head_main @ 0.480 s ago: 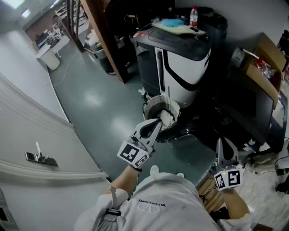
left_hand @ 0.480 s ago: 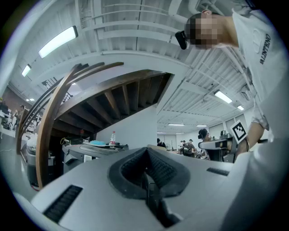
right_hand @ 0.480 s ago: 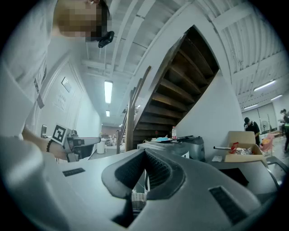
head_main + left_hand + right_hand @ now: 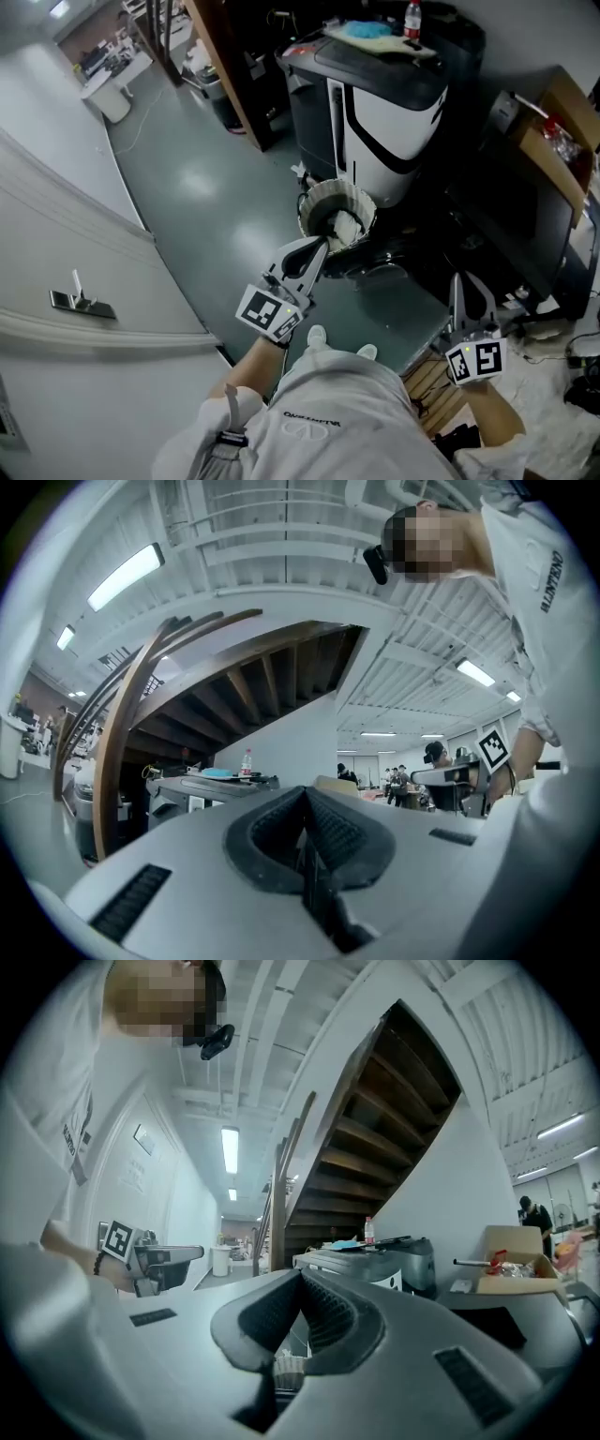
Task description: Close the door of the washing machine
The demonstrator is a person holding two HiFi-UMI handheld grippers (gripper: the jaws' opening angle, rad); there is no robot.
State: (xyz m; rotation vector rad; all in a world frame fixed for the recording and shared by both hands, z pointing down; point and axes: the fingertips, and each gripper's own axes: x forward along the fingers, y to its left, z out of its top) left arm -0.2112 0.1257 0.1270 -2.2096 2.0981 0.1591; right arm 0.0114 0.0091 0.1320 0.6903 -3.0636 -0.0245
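Black-and-white boxy washing machine [image 4: 384,112] stands beyond white pleated round basket [image 4: 352,195] in head view. Left gripper [image 4: 322,246] tip near basket rim. Right gripper [image 4: 457,286] lower right, well apart.
Left gripper view: jaws pressed together, nothing between; machine ahead left.
Right gripper view: jaws together, empty; machine ahead.

Washing machine [image 4: 394,112] seen at top, bottle [image 4: 411,19] stood on it. Pale basket [image 4: 361,197] set on floor [image 4: 206,206] just before it. Left hand-held gripper [image 4: 317,251] held near basket rim, jaws apparently together. Right hand-held gripper [image 4: 457,286] held well apart, lower right.
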